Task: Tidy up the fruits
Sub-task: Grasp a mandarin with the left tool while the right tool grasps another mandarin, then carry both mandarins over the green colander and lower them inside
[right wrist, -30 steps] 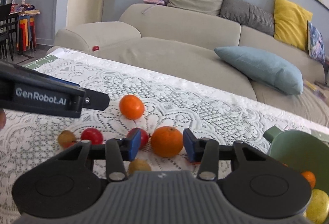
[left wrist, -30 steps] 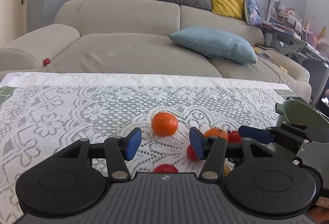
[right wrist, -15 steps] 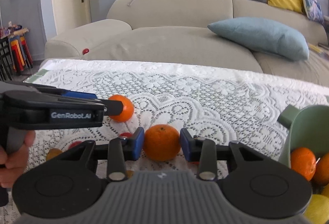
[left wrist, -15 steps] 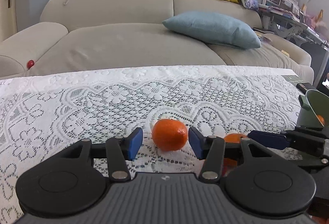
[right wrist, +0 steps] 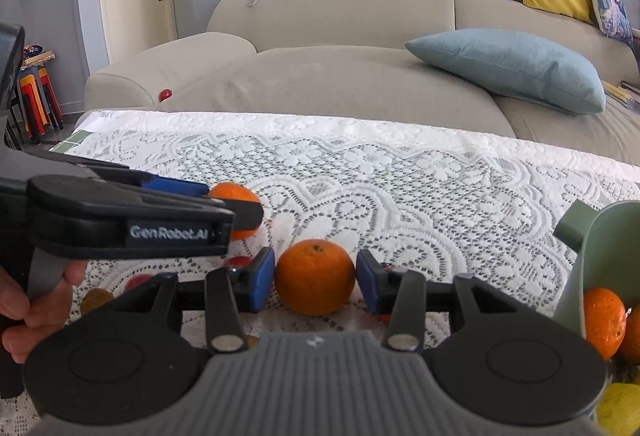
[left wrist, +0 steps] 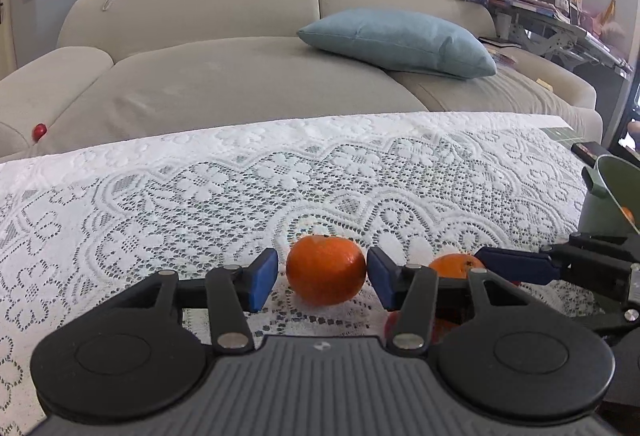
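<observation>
Since a second ago you've brought both grippers down and in, so each one now has its own orange right between the pads instead of out ahead of it. Your left gripper (left wrist: 322, 278) straddles the left orange (left wrist: 326, 270), which sits on the lace cloth (left wrist: 240, 196). There's a clear sliver of cloth between the fruit and the left pad, and the right pad is just about at the skin, so the jaws are apart and not squeezing anything.

Your right gripper (right wrist: 315, 280) is around the right orange (right wrist: 315, 277), also sitting on the cloth. Its jaws have just been opening a bit with the orange between them. The pads look very close to the peel on both sides, but you can see thin gaps, so I'd call it loose rather than clamped.

From the right camera, your left gripper crosses in from the left, with your hand (right wrist: 24, 312) on its handle, and the left orange peeks out behind its tip. A few small red and yellowish fruits (right wrist: 138, 280) lie on the cloth under it.

The green bowl (right wrist: 600, 248) stands at the right edge of the table, with two oranges and a yellow fruit (right wrist: 618, 410) showing inside. Behind the table is the beige sofa (left wrist: 240, 76) with a blue pillow (left wrist: 400, 40).
</observation>
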The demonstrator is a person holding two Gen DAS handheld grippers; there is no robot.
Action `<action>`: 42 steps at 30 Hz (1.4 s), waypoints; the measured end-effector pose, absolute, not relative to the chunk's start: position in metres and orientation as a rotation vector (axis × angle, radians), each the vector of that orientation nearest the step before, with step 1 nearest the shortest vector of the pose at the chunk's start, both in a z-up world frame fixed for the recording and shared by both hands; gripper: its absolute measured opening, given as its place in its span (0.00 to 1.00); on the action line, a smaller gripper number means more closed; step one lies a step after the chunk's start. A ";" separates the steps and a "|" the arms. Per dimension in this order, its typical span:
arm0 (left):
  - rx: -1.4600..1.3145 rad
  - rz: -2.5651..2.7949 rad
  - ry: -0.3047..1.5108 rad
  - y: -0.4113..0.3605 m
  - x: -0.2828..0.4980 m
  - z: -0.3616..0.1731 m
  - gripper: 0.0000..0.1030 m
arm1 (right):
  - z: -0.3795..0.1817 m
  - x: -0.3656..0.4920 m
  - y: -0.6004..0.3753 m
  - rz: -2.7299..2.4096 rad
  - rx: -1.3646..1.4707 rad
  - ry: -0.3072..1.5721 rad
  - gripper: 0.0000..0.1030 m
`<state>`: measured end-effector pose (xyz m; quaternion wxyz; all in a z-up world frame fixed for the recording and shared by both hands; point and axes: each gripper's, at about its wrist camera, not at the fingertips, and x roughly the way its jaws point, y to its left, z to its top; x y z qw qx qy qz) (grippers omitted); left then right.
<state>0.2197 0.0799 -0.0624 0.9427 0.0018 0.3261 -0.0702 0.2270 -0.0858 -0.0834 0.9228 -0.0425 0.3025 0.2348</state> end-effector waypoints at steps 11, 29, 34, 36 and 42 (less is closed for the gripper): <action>-0.008 -0.150 0.680 0.076 0.218 -0.065 0.47 | -0.084 0.226 -0.087 0.482 -0.082 0.614 0.41; -0.056 -0.141 0.594 0.074 0.172 -0.026 0.47 | -0.053 0.193 -0.094 0.494 -0.119 0.492 0.40; -0.093 -0.171 0.558 0.067 0.151 -0.013 0.47 | -0.037 0.178 -0.107 0.497 -0.121 0.496 0.40; -0.105 -0.184 0.548 0.064 0.143 -0.007 0.47 | -0.029 0.174 -0.114 0.497 -0.119 0.496 0.40; -0.123 -0.239 0.528 0.048 0.128 0.012 0.47 | -0.009 0.160 -0.146 0.478 -0.081 0.486 0.40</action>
